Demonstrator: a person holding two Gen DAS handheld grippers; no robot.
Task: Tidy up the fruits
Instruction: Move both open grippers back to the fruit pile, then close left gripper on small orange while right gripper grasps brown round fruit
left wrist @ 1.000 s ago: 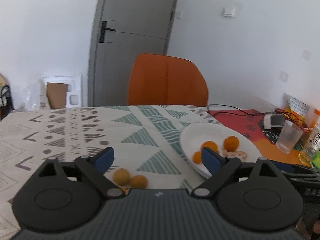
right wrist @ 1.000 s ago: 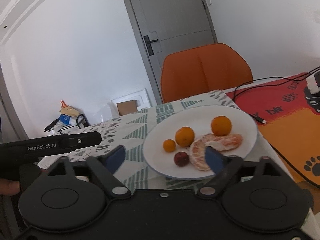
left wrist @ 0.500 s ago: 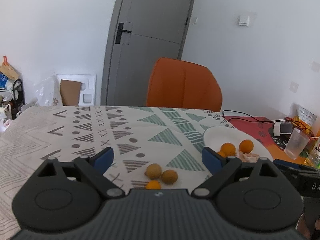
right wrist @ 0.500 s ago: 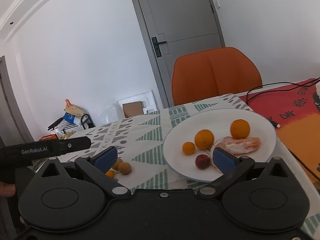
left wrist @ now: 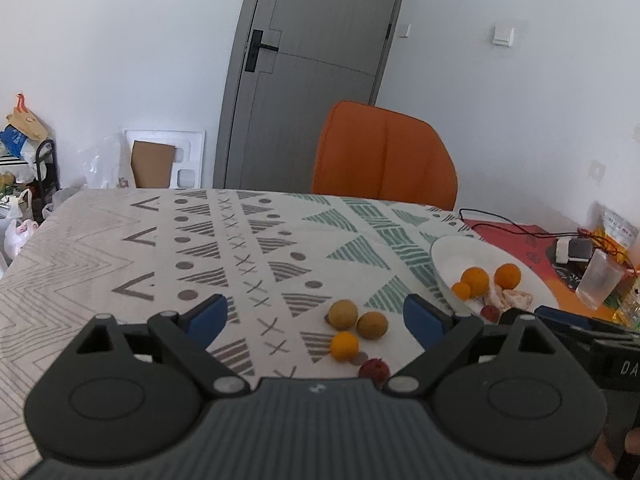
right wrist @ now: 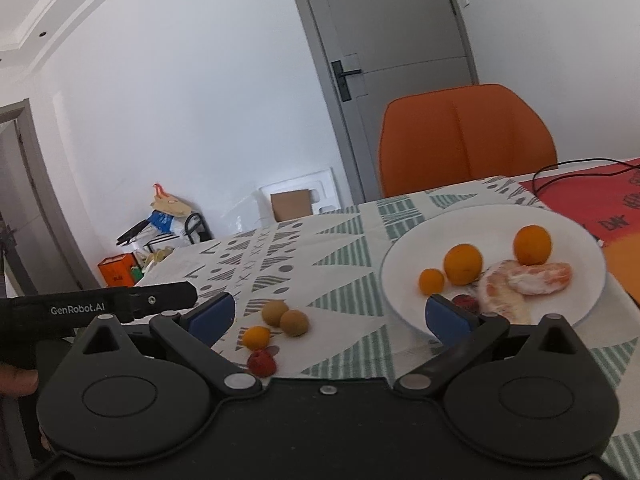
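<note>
Left wrist view has the left gripper (left wrist: pixel 315 316) held level and low over the patterned tablecloth (left wrist: pixel 120 256), pointing toward the orange chair (left wrist: pixel 384 156) at the far edge of the table. Its two blue-tipped fingers (left wrist: pixel 208 317) are spread wide with nothing between them. In the lower middle of the frame, four loose fruits lie on the cloth between the fingers: two brown round fruits (left wrist: pixel 343 314) touching each other, a small orange fruit (left wrist: pixel 345 345) just below them, and a red fruit (left wrist: pixel 374 371) at the gripper's body edge. At middle right sits a white plate (left wrist: pixel 448 256) carrying two oranges (left wrist: pixel 475 281), a smaller orange one and peeled segments (left wrist: pixel 516 299). A clear plastic cup (left wrist: pixel 599 283) stands at the far right.

Right wrist view shows the right gripper (right wrist: pixel 328 314) also held level, aimed between the loose fruits and the plate (right wrist: pixel 408 280); its fingers (right wrist: pixel 447 320) stand wide apart and hold nothing. The loose fruits lie in the lower left centre, near the left fingertip, the red fruit (right wrist: pixel 261 362) closest to the camera. The right fingertip overlaps the plate's near rim, beside a red fruit (right wrist: pixel 464 301) on the plate. The left gripper's black body (right wrist: pixel 96 308) reaches in from the left edge, a hand (right wrist: pixel 16 378) just visible beneath it.
</note>
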